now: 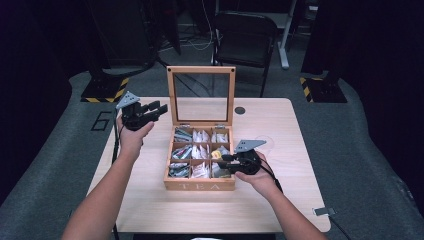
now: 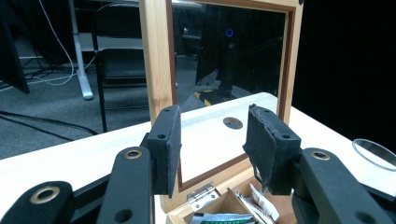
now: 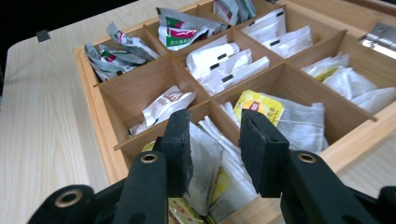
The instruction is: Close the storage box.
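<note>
A wooden tea box (image 1: 200,186) stands in the middle of the table with its glass lid (image 1: 201,70) upright. Its compartments hold several tea bags. My left gripper (image 1: 159,109) is raised just left of the lid; in the left gripper view its jaws (image 2: 212,149) stand open and bare, with the lid frame (image 2: 156,56) behind them. My right gripper (image 1: 224,161) hangs low over the box's right-hand compartments. In the right gripper view it (image 3: 215,122) is open just above white tea bags (image 3: 205,154), beside a yellow-tagged bag (image 3: 259,105), pinching nothing.
The table (image 1: 150,200) has a round hole (image 1: 240,110) behind the box and a clear round disc (image 1: 265,142) to the box's right. A black chair (image 1: 245,35) stands beyond the far edge. A small grey clip (image 1: 322,211) lies near the front right corner.
</note>
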The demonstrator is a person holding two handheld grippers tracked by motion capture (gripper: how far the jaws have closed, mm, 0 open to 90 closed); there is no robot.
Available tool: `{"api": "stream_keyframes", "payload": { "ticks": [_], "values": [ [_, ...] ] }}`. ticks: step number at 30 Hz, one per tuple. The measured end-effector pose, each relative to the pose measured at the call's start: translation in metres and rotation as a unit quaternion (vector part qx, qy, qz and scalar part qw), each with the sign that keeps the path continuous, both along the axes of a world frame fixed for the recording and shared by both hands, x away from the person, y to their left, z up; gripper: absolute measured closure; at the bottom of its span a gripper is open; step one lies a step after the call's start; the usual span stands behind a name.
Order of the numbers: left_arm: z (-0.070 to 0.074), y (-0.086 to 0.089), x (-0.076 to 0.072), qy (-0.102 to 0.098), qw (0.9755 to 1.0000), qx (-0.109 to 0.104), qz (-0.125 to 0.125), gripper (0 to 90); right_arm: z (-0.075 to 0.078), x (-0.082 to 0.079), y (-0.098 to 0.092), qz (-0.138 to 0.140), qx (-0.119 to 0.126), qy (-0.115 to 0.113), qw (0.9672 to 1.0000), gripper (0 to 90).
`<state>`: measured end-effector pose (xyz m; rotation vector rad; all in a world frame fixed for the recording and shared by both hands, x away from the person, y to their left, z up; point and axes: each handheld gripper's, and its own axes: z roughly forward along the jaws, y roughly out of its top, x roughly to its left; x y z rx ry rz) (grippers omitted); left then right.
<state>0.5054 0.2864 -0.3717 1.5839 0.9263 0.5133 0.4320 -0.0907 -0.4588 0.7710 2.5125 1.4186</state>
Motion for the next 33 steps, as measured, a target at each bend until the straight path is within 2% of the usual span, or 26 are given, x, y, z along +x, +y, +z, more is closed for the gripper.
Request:
{"api": "stream_keyframes", "payload": {
  "ticks": [7, 11, 15, 21, 26, 33],
  "values": [
    [0.001, 0.002, -0.001, -0.004, 1.0000, 0.002, 0.000, 55.6, -0.003, -0.002, 0.005, 0.013, -0.002, 0.001, 0.9999, 69.2],
    [0.000, 0.002, -0.001, 0.002, 1.0000, 0.004, -0.002, 55.6, -0.002, -0.003, 0.004, 0.022, -0.009, 0.000, 0.9997, 81.2],
    [0.001, 0.003, 0.000, -0.002, 1.0000, 0.003, 0.002, 55.6, -0.002, -0.003, 0.004, 0.030, -0.006, 0.007, 0.9995, 87.4],
    [0.001, 0.002, 0.000, 0.000, 1.0000, 0.003, 0.002, 55.5, 0.000, -0.004, 0.000, 0.030, -0.011, 0.010, 0.9994, 88.5],
    [0.001, 0.001, 0.000, -0.001, 1.0000, 0.005, 0.000, 55.5, 0.002, -0.006, -0.006, 0.020, -0.008, 0.014, 0.9997, 88.9],
    [0.003, 0.002, -0.002, -0.004, 1.0000, 0.001, 0.004, 55.3, 0.008, -0.005, -0.007, 0.003, 0.021, 0.015, 0.9997, 89.4]
  ]
}}
